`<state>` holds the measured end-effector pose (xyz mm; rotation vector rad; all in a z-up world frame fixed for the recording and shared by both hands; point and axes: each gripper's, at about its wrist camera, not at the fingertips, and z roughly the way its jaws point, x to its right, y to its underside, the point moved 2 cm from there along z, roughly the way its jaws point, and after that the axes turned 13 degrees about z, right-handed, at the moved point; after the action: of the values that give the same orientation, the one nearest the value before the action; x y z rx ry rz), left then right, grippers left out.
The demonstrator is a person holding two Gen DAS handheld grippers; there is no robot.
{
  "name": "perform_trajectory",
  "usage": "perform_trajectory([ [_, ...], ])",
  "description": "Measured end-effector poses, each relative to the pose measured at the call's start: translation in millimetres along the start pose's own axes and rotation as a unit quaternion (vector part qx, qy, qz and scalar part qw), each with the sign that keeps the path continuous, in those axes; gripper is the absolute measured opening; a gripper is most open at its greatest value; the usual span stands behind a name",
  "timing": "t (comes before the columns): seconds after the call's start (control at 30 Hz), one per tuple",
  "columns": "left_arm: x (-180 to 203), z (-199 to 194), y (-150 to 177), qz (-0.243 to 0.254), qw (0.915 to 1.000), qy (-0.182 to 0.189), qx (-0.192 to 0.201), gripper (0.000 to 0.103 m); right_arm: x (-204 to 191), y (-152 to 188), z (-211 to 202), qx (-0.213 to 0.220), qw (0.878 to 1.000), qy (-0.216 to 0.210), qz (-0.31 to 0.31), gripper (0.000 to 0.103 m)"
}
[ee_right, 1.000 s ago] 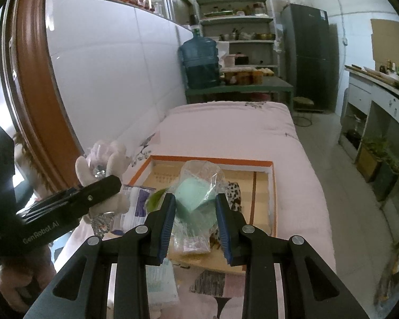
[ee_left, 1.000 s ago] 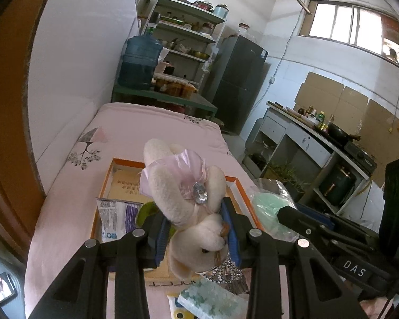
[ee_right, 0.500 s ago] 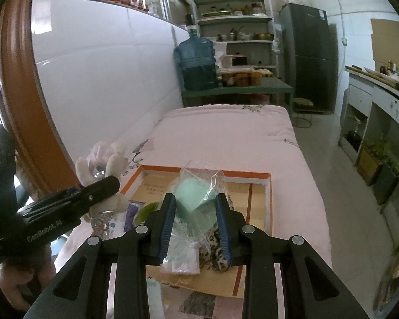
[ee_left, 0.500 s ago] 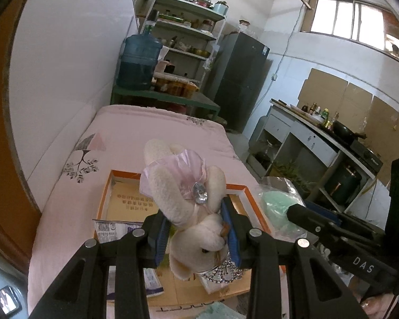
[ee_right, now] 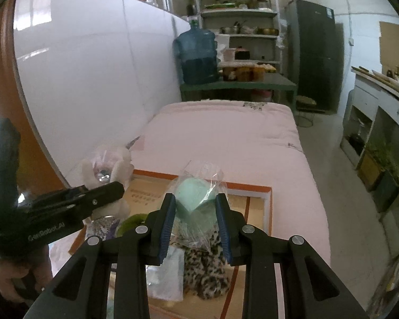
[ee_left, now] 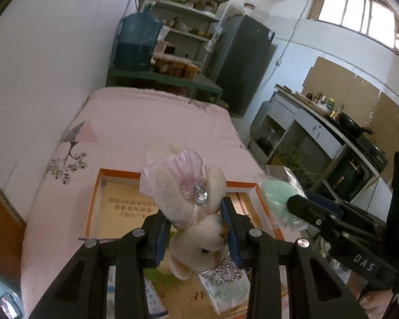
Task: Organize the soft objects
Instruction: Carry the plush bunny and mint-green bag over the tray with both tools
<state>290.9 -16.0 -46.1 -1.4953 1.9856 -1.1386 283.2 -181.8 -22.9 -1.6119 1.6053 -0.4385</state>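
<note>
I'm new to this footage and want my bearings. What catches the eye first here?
The cream plush rabbit with a pink bow, clamped upside down in the left gripper above the orange-rimmed box. Beside it, the right gripper holds a mint-green soft thing in a clear bag over the same box, which lies on the pink bed.

A pink quilt (ee_right: 226, 143) covers a bed along the white wall on the left. Beyond its far end, a green bench (ee_right: 239, 85) carries a large blue water jug (ee_right: 196, 55) and jars. Behind it stand metal shelves (ee_right: 239, 13) of pots, with a dark fridge (ee_right: 314, 53) to their right. A kitchen counter (ee_left: 319, 122) runs along the right wall under a window (ee_left: 353, 18).
</note>
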Motion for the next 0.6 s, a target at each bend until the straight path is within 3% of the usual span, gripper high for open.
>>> perform_trajectory([
  [0.6, -25, 75, -8, -0.046, 0.9954, 0.03, -0.078, 0.037, 26, -23, 88, -0.075, 0.997, 0.009, 0.018, 0.032],
])
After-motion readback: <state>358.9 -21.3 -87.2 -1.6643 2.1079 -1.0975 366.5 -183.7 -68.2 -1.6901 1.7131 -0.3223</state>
